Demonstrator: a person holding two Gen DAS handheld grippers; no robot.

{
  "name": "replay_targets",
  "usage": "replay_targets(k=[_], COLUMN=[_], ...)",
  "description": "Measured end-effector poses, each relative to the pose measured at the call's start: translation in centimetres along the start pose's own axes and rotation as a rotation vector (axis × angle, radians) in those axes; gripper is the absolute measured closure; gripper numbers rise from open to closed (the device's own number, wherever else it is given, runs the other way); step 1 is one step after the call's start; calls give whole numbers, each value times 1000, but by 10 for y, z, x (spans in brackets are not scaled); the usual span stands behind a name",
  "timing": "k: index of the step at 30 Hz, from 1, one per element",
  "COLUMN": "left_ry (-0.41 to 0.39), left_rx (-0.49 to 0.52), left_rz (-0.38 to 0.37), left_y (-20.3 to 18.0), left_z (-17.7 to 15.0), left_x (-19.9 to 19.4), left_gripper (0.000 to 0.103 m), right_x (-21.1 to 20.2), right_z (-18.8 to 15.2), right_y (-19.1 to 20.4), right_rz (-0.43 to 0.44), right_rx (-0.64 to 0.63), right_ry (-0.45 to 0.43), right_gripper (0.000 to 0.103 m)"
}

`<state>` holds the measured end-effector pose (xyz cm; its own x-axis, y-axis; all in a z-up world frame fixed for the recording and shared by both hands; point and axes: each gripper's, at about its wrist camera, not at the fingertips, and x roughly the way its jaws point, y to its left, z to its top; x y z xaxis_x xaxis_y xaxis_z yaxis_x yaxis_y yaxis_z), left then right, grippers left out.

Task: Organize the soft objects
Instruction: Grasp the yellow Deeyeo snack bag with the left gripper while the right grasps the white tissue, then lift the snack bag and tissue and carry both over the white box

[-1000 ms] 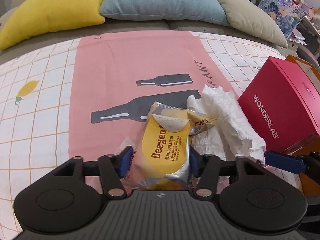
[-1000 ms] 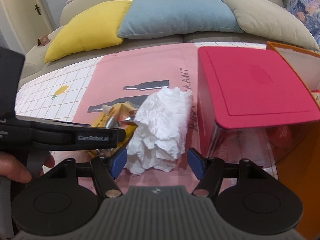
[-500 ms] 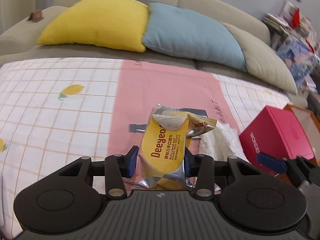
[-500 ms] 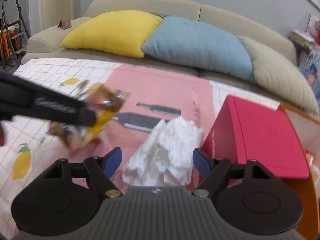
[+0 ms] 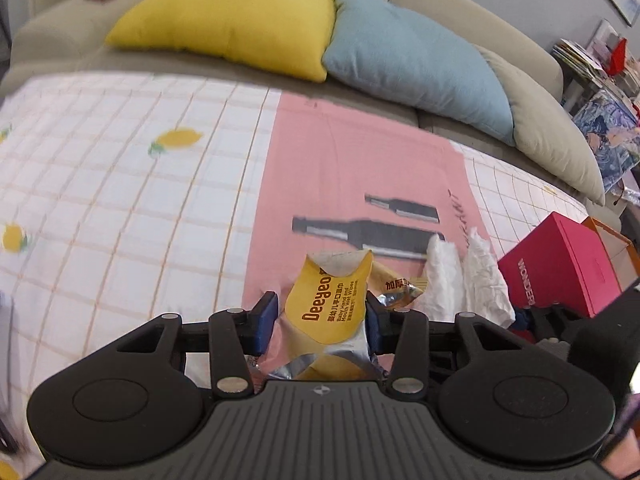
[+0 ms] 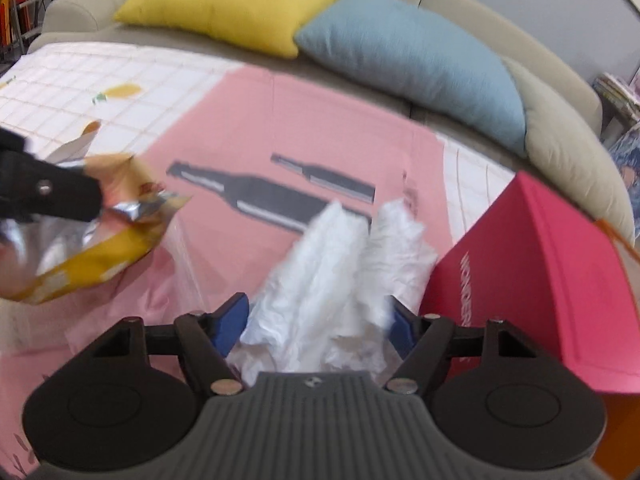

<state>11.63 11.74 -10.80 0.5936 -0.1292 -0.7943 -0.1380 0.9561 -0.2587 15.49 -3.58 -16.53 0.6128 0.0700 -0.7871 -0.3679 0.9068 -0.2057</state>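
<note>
My left gripper [image 5: 320, 316] is shut on a yellow Deeyeo wet-wipes packet [image 5: 330, 312] and holds it above the pink cloth. The packet also shows at the left of the right wrist view [image 6: 100, 236], crumpled, with silver foil showing. A heap of white tissue [image 6: 340, 264] lies on the pink cloth beside the red box; in the left wrist view it [image 5: 468, 280] is to the packet's right. My right gripper [image 6: 316, 320] is open, its blue pads [image 6: 230, 322] either side of the near end of the tissue.
A red WONDERLAB box [image 6: 540, 296] stands right of the tissue, an orange bag [image 5: 608, 232] behind it. Yellow [image 5: 228, 16], blue [image 5: 408, 56] and beige [image 5: 556, 132] pillows line the sofa back. A clear plastic bag [image 6: 132, 304] lies under the packet.
My left gripper has lifted the packet and moved it left, away from the tissue. My right gripper has moved down and forward until its open fingers flank the tissue.
</note>
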Motion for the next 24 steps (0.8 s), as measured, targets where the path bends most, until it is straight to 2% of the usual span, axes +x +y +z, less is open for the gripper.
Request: replay_targets(k=[1,2,4,6,9,18,24], left_ry=[1,4,9,10,4,6,71], left_rx=[-10,-12,-12,-10,-13,-6,84], left_rz=[-8,-10,-5,-4,-15,-58,-65], left_y=[2,3,4,3,-1,-25,-52], left_z=[-2,-4,-7,-10,-17,-41,-68], left_x=[-1,-3,-6,-10,-18,-41,-38], left_gripper=[53,53,54,55,56,56,56], right_x=[2,4,5,4,-2,-52,-85], right_z=[-1,-3,-4,-4,-5,-27,-61], right_y=[-2,-4,-8,-11,-15,-32,-55], right_rz=[18,27,53,78,115,247,325], right_rx=[3,6,14,2,-23,-24,-30], right_ry=[11,22,30,41,45,35,119], right_gripper=[36,47,56,77,91,94,94])
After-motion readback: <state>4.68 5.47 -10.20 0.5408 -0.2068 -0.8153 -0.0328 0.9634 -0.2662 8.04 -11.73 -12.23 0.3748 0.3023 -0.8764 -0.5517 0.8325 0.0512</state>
